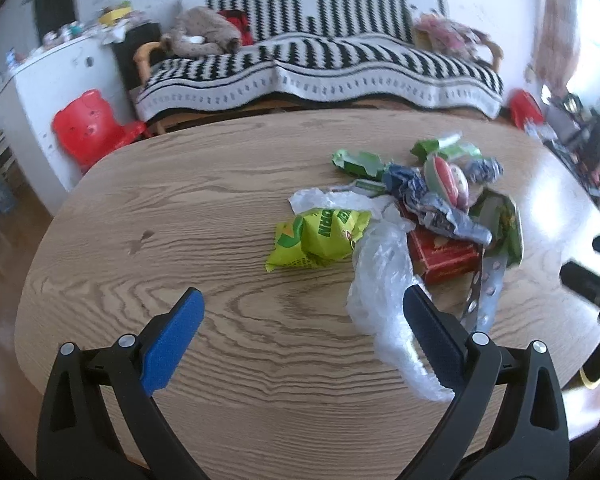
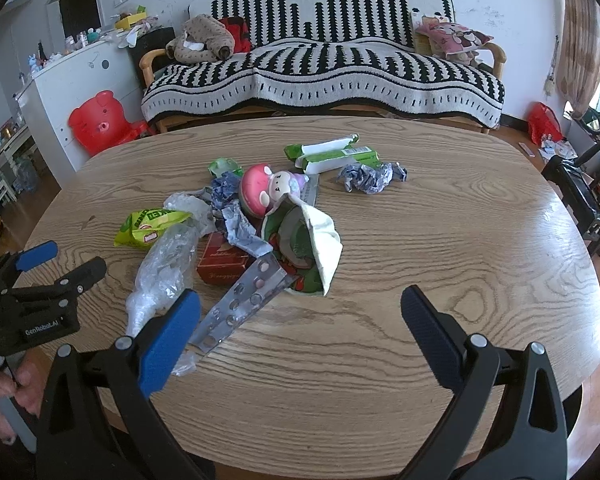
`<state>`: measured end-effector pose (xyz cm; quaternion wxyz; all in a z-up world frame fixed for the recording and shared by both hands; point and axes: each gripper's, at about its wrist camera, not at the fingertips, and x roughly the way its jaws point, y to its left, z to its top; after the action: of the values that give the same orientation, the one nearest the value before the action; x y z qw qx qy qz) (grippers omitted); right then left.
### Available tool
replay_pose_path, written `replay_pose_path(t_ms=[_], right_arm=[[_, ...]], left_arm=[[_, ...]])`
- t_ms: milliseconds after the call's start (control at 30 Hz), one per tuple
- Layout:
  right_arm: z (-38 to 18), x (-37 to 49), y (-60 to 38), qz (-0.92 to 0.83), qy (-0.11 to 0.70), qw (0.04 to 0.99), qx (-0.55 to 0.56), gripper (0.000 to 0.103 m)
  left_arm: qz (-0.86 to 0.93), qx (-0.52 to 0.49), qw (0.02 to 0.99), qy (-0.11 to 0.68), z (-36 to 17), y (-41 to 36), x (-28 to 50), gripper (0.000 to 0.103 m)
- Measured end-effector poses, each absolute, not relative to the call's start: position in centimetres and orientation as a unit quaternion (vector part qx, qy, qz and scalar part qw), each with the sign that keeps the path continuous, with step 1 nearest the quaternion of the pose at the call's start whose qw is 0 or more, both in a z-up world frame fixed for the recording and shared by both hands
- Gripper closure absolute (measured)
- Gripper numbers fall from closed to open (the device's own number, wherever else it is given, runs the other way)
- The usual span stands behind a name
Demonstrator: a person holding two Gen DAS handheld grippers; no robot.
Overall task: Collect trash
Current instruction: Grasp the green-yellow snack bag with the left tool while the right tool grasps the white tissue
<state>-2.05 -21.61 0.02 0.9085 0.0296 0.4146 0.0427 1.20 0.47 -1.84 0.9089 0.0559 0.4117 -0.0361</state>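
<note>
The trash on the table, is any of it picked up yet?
Not yet. Nothing looks collected: the yellow-green snack bag, clear plastic wrap, red box and pill strip all lie on the table. Both tongs, left and right, are open and empty. The whole pile is left.

Brightness: both views are well lit by daylight.
Light source: light is received from the right side, where the frame edge is washed out in both views.
Glare: a white sheen is seen on the table (image 2: 556,216) at its right end, and again on the table (image 1: 548,184) in the left wrist view.
Shadows: only soft, faint ones are cast under the trash (image 2: 260,232).
Blur: the left wrist view is smeared throughout; the sofa (image 1: 320,68) and trash (image 1: 420,208) are softened. The right wrist view is sharp.
Distortion: straight edges are bowed by the fisheye, and the corners are blacked out.
</note>
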Motion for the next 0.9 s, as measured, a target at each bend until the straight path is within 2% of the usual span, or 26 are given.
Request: replay_pose_path(t_ms=[200, 467, 600, 733, 767, 800, 833, 867, 900], right_arm=[[-1.2, 1.2, -24.1, 0.053, 0.419, 0.905, 0.047, 0.006], [-4.9, 6.7, -25.2, 0.074, 0.459, 0.881, 0.089, 0.010], [-6.9, 8.9, -25.5, 0.087, 0.484, 0.862, 0.124, 0.021], [-8.1, 10.0, -25.5, 0.109, 0.497, 0.847, 0.154, 0.042], [-8.0, 10.1, -25.4, 0.115, 0.496, 0.847, 0.156, 0.047], [-7.8, 10.2, -25.2, 0.126, 0.494, 0.845, 0.160, 0.051], [-7.6, 10.2, -25.0, 0.127, 0.493, 0.846, 0.159, 0.052], [-7.3, 10.1, -24.9, 0.126, 0.489, 0.849, 0.155, 0.052], [-6.9, 10.0, -24.8, 0.124, 0.484, 0.853, 0.151, 0.052]], left_arm=[[-0.057, 0.145, 0.905, 0.395, -2.1, -0.7, 3.6, 0.006], [-0.114, 0.153, 0.889, 0.417, -4.7, 0.5, 8.3, 0.006], [-0.126, 0.151, 0.884, 0.423, -6.0, 1.0, 10.1, 0.006], [-0.135, 0.146, 0.886, 0.420, -6.7, 1.3, 11.2, 0.007], [-0.140, 0.144, 0.885, 0.420, -6.7, 1.3, 11.3, 0.009], [-0.144, 0.143, 0.885, 0.418, -6.7, 1.2, 11.3, 0.016], [-0.148, 0.143, 0.886, 0.415, -6.6, 1.1, 11.2, 0.022], [-0.151, 0.144, 0.886, 0.415, -6.5, 1.1, 11.2, 0.038], [-0.153, 0.142, 0.885, 0.416, -6.4, 1.0, 11.2, 0.046]])
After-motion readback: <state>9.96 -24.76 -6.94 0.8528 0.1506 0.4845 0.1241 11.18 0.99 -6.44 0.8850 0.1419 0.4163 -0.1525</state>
